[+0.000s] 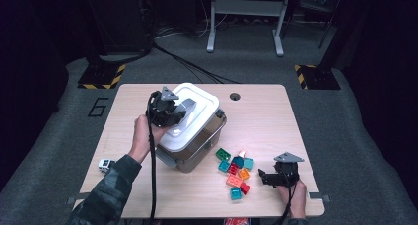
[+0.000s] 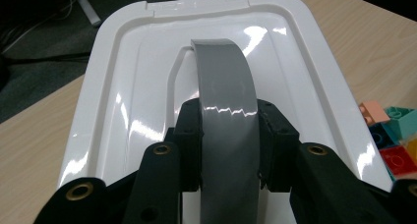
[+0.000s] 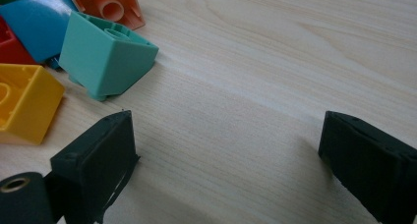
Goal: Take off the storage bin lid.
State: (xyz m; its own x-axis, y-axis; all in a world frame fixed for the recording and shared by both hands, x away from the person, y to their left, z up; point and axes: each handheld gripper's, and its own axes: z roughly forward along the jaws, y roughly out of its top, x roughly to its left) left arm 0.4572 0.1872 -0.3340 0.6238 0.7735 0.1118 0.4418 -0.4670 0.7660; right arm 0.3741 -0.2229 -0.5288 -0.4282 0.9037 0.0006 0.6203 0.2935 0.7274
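Near the front edge of the table [image 1: 266,111], the right gripper [image 3: 228,150] is kept wide apart over bare wood, just beside the coloured blocks [image 1: 235,169]. Farther back, the grey handle [image 2: 228,111] of the white lid [image 2: 133,86] is clamped by the left gripper [image 2: 228,150], and the clear box [image 1: 197,146] is seen tilted.

Open tabletop [image 1: 266,116] right of the lidded bin [image 1: 194,151], up to the far edge with its round hole [image 1: 234,96]. Near-centre passage blocked by a cluster of toy blocks [image 1: 235,170], just beside the bin's near-right corner. Bare wood between the right gripper [image 3: 226,150] jaws; teal block [image 3: 105,52] close to the left jaw. Small toy car [image 1: 105,164] at the near-left edge. Lid top occupied by the grey handle [image 2: 227,111].
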